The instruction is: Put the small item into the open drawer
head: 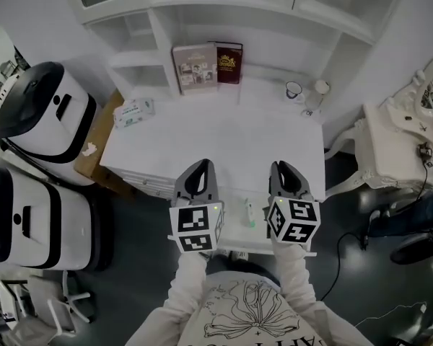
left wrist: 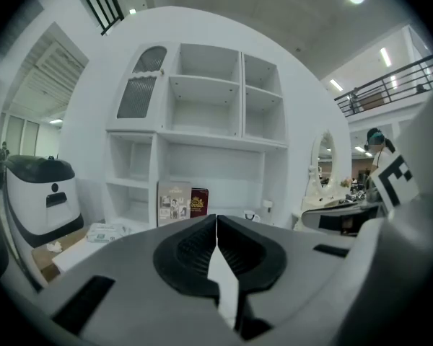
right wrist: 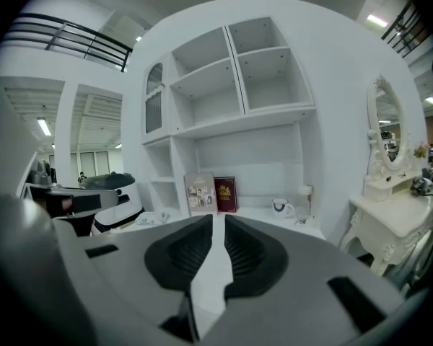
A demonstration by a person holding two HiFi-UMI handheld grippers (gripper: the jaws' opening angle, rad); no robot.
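Since the small item looks to be lying in the open drawer at the near edge of the surface, both grippers are held clear and empty either side of it. Left gripper jaws together; right gripper has a slim gap with nothing in it. Books, mug and tissue pack sit further back. White shelving behind, dressing table to the right.

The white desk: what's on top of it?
A grey book and a red book upright at the back, a mug, a tissue pack at left. The left gripper and right gripper hide part of its front edge.
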